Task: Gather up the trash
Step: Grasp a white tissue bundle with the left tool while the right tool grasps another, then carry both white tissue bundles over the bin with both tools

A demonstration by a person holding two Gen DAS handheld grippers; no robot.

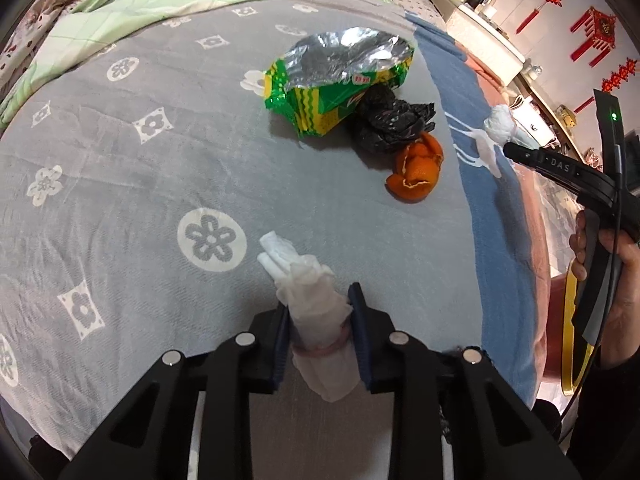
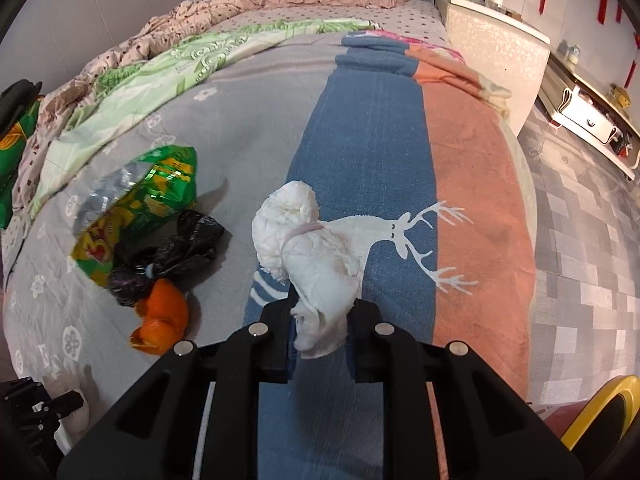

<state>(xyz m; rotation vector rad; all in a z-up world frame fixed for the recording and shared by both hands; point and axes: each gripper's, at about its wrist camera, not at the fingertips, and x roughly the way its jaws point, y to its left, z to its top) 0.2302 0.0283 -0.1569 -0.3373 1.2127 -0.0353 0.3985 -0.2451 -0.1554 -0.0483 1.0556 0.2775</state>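
Black claw arms fill the near edge of both wrist views. Left claw [image 1: 320,320] is closed on a soft, crumpled white tissue roll [image 1: 316,312] banded with a thin pink elastic, its loose end trailing over the grey flower-print blanket [image 1: 120,200] on the bed. Right claw [image 2: 320,332] is pinched onto a second tissue bundle [image 2: 304,240], puffy and wrinkled, also pink-banded, over the blue stripe with a white deer [image 2: 392,236]. No earlier view given.

Still lying on the blanket, clustered together: 1 crinkled green snack bag [image 1: 340,80] with a shiny foil lining, 1 wadded black plastic bag [image 1: 384,120] touching it, 1 curled orange peel [image 1: 420,168] just beside that. Nothing stands between either claw and its bundle. Tiled floor [image 2: 580,240] lies right of the bed.
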